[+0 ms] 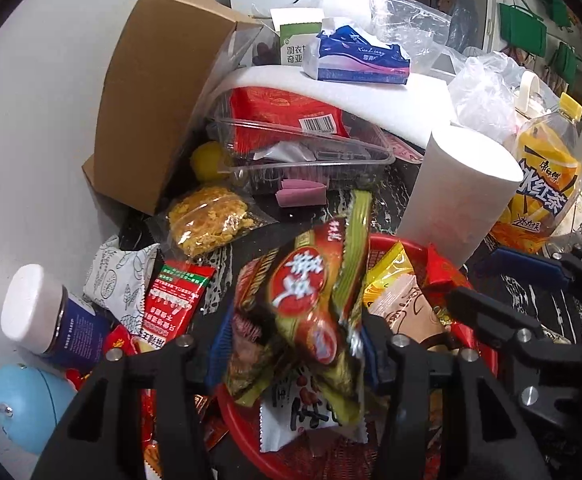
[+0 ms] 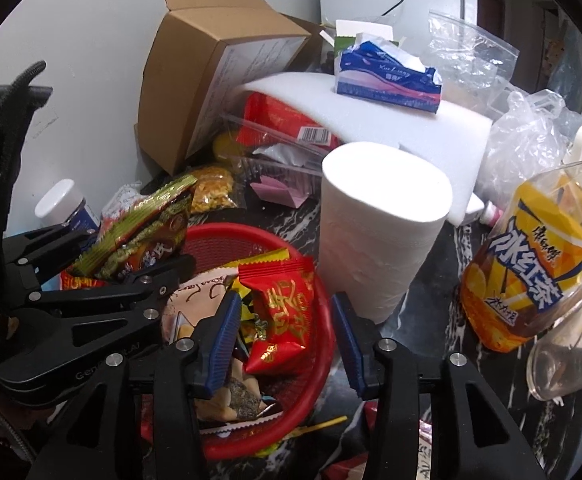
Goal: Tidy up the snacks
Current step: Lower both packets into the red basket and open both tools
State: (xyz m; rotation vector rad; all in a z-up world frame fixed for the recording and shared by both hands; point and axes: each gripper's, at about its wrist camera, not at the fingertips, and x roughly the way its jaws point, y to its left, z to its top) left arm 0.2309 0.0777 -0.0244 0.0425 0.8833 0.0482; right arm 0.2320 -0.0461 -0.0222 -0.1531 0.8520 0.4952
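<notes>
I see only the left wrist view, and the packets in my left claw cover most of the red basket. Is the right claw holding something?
Observer: No. The right claw is open, with its blue pads on either side of a red foil packet with gold print that lies in the red plastic mesh basket.
Operator: Is there free space in the basket?
Observer: Yes. Bare mesh shows at its far side, just right of the green-and-red snack packets that the left claw grips.
Operator: What is near the tea bottle?
Observer: A clear glass jug sits close beside the yellow-labelled iced tea bottle, on its near right side.
</notes>
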